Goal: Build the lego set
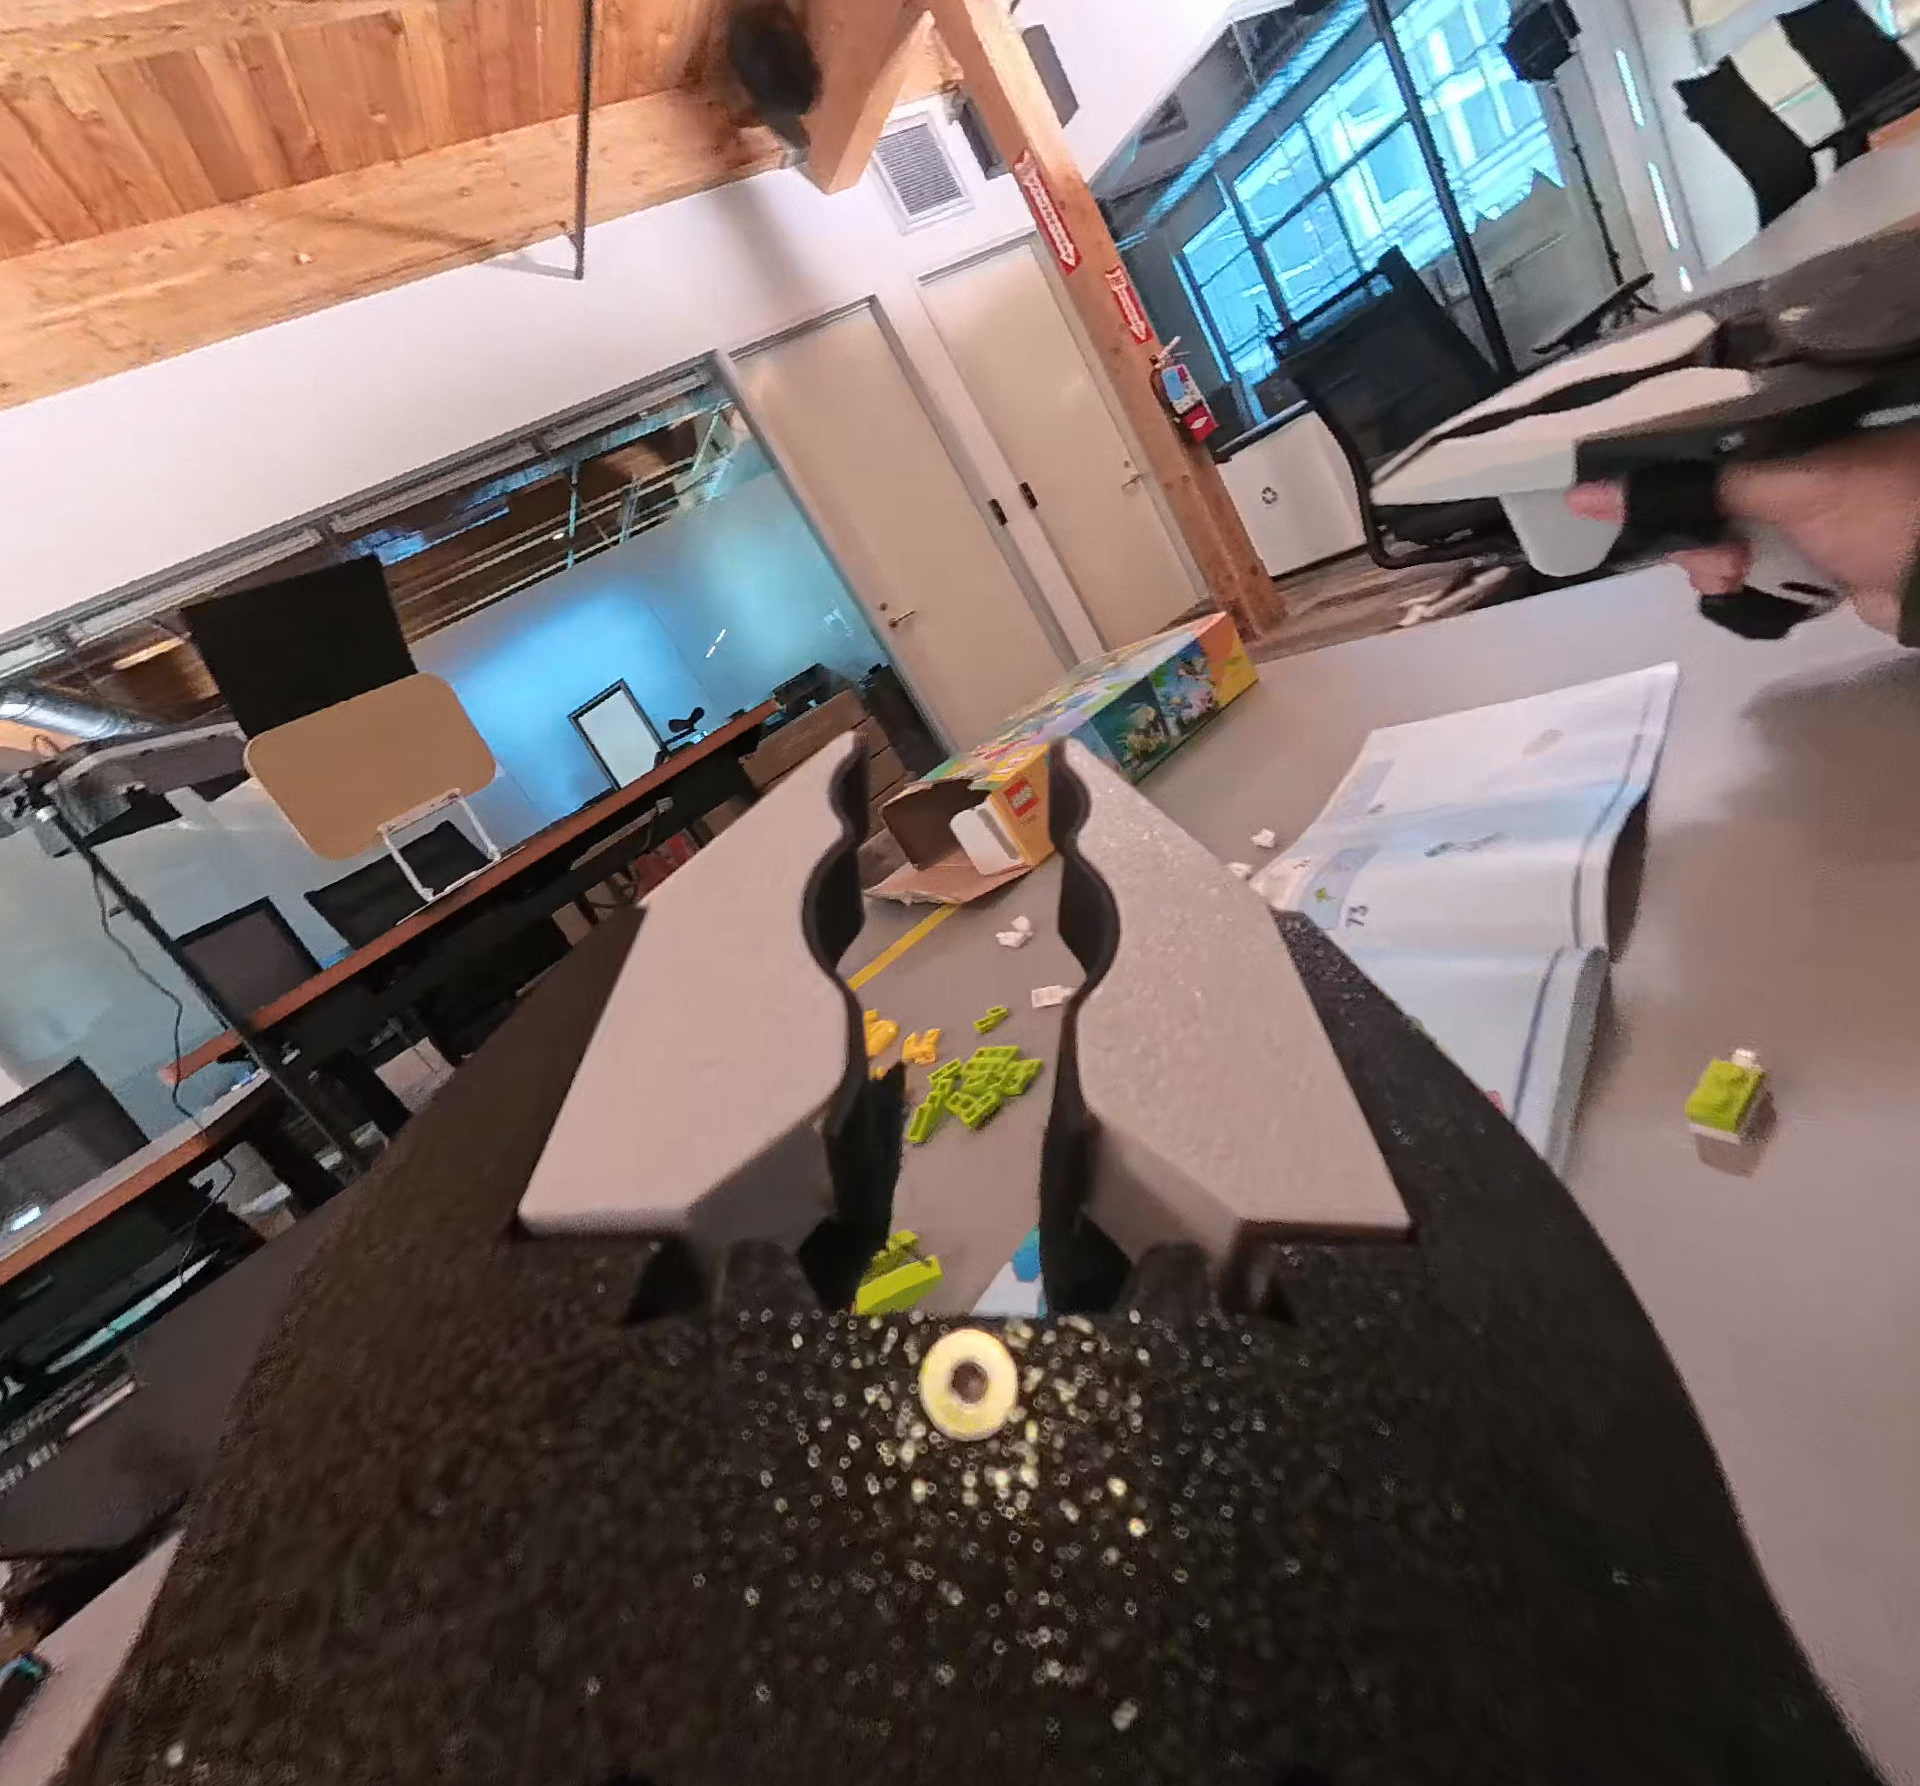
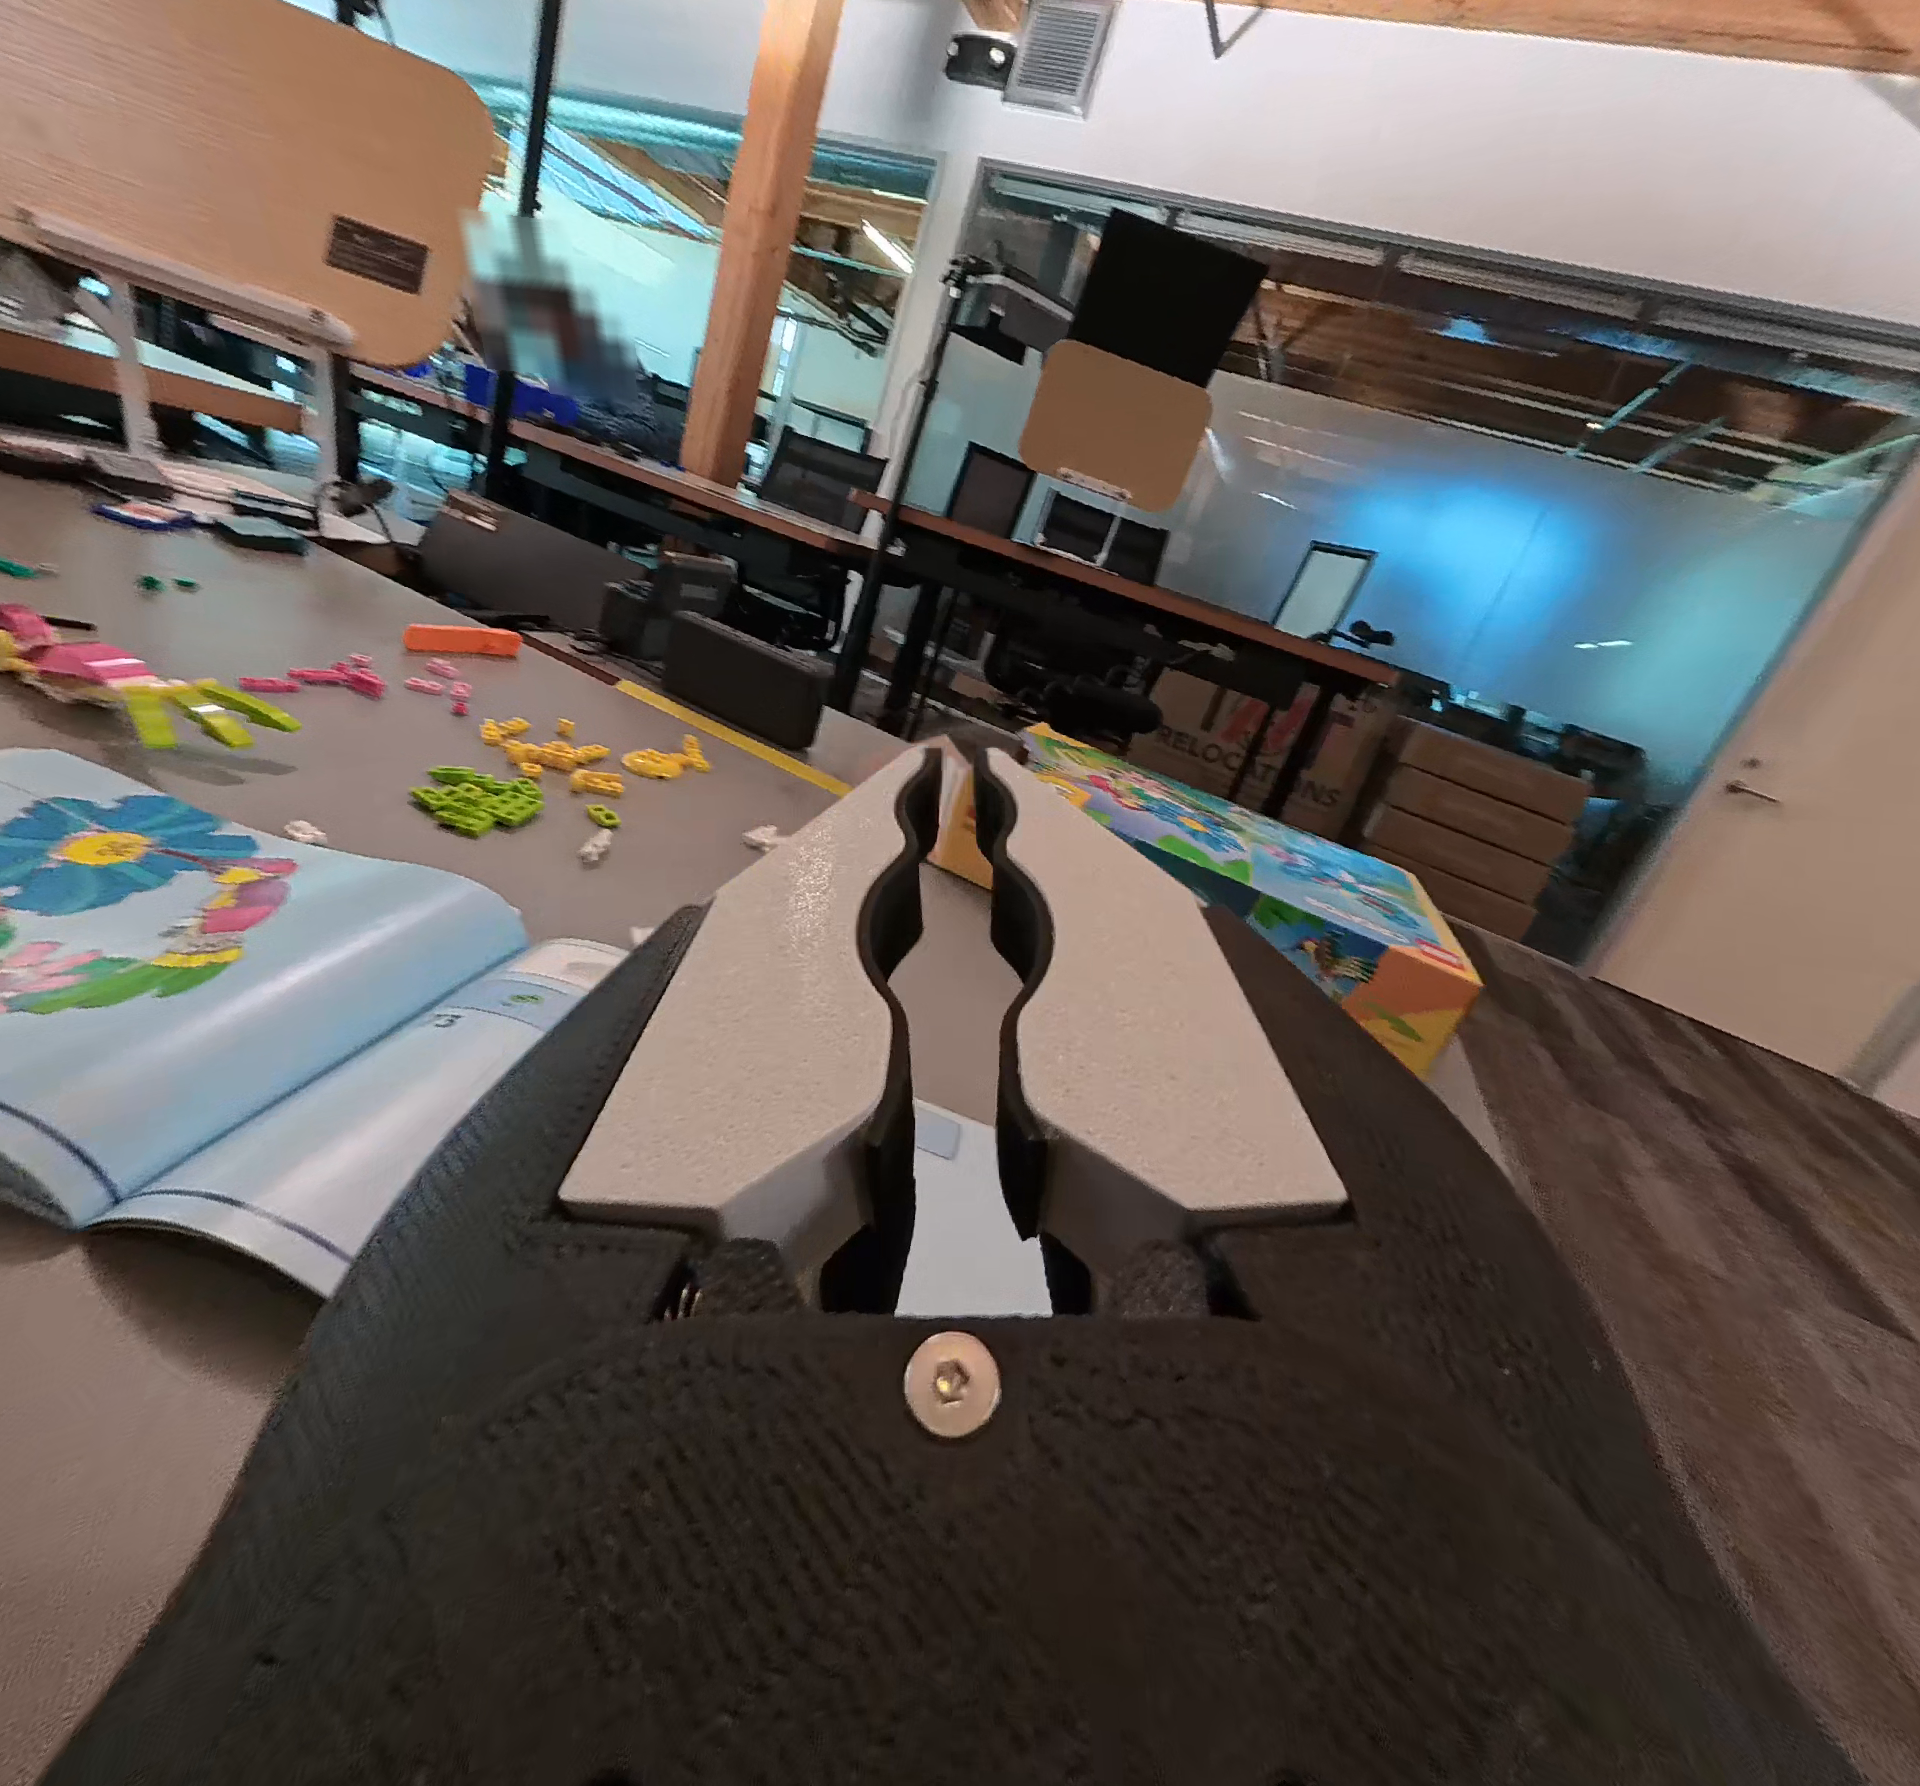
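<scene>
My left gripper (image 1: 961,749) is open and empty, raised above the grey table (image 1: 1714,1321). Seen between its fingers, a pile of lime green pieces (image 1: 971,1087) lies beside yellow pieces (image 1: 899,1040). A small lime-and-white assembly (image 1: 1725,1097) sits to the right, near the open instruction booklet (image 1: 1475,863). My right gripper (image 2: 961,749) is shut to a narrow slit with nothing in it, held above the table. To its left lie the lime pile (image 2: 478,801), yellow pieces (image 2: 582,754), pink pieces (image 2: 332,676) and a pink-and-lime partial build (image 2: 125,687).
The colourful set box (image 2: 1247,884) lies at the far table edge, its end flap open (image 1: 935,832). An orange separator tool (image 2: 462,640) and small white pieces (image 2: 595,845) lie on the table. Yellow tape (image 2: 727,728) marks the far edge. A hand holds the right gripper (image 1: 1558,448).
</scene>
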`<state>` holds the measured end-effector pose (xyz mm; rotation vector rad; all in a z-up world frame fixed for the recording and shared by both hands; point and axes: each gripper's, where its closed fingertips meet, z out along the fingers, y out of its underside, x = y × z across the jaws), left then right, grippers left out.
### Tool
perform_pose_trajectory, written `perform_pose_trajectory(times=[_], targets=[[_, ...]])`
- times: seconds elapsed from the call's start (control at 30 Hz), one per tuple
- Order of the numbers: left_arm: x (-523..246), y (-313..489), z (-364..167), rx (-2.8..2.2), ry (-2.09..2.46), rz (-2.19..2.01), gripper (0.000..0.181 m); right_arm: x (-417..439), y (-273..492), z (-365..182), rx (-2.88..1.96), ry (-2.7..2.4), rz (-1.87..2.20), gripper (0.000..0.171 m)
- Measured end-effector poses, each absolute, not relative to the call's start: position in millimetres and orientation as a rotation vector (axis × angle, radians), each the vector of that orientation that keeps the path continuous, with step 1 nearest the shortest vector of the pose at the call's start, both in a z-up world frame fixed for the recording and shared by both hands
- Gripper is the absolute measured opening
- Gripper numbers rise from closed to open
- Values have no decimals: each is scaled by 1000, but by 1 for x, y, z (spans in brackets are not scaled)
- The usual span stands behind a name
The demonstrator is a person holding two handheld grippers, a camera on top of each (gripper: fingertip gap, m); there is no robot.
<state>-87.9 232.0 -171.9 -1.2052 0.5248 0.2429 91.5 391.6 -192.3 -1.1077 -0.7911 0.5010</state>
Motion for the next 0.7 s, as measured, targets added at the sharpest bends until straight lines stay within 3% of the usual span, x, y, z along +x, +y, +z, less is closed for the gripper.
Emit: perform_pose_trajectory(times=[0.03, 0.7], targets=[[-84, 233, -175, -1209, 549, 246, 32, 94, 394, -193, -1119, -781, 478, 4], [-47, 223, -199, -1167, 773, 203, 31, 149, 416, -209, -1339, -541, 192, 4]])
